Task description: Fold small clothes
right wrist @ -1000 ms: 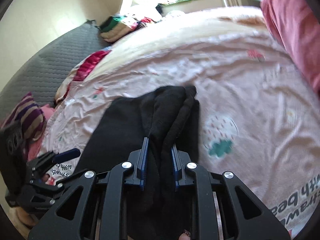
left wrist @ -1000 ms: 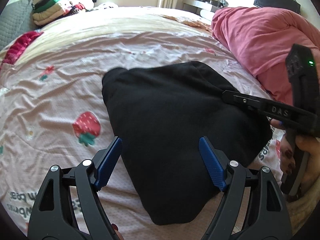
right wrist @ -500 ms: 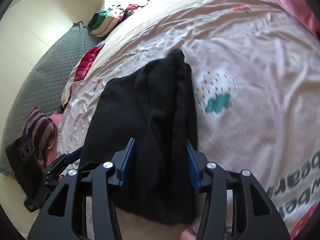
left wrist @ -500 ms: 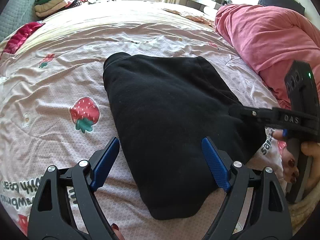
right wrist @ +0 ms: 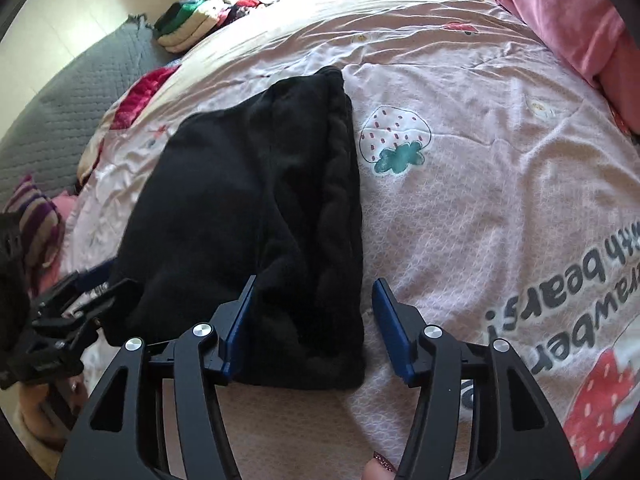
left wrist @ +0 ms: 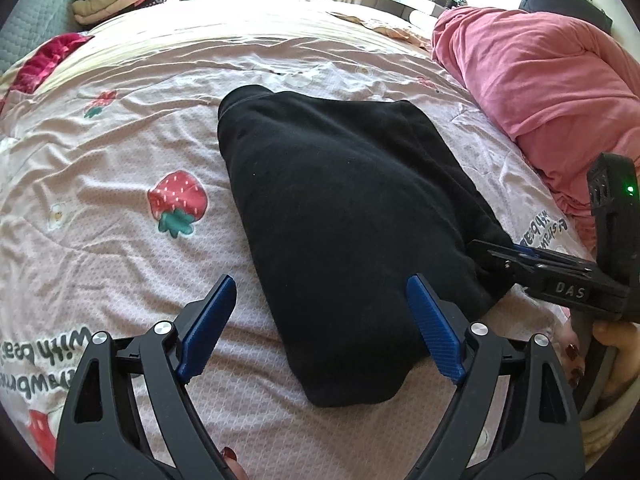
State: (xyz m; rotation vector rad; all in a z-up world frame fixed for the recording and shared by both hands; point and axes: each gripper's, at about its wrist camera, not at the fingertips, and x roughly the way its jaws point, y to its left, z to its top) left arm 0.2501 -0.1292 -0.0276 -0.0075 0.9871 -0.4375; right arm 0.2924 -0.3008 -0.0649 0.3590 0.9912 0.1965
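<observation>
A folded black garment (left wrist: 344, 216) lies on the pink strawberry-print bedspread (left wrist: 112, 208). My left gripper (left wrist: 322, 316) is open and empty, its blue pads on either side of the garment's near end, just above it. My right gripper (right wrist: 312, 320) is open and empty too, its jaws spread over the thick folded edge of the garment (right wrist: 256, 200). In the left wrist view the right gripper (left wrist: 520, 264) shows at the garment's right edge. In the right wrist view the left gripper (right wrist: 76, 300) shows blurred at the lower left.
A pink duvet (left wrist: 536, 80) is heaped at the right of the bed. Stacked folded clothes (left wrist: 108, 4) lie at the far left corner. A grey quilted headboard (right wrist: 68, 108) and a striped pillow (right wrist: 36, 224) line the bed's left side.
My right gripper has let go of the garment's folded edge, opened wide and drawn back. The garment now lies flat. My left gripper stayed open and shifted slightly.
</observation>
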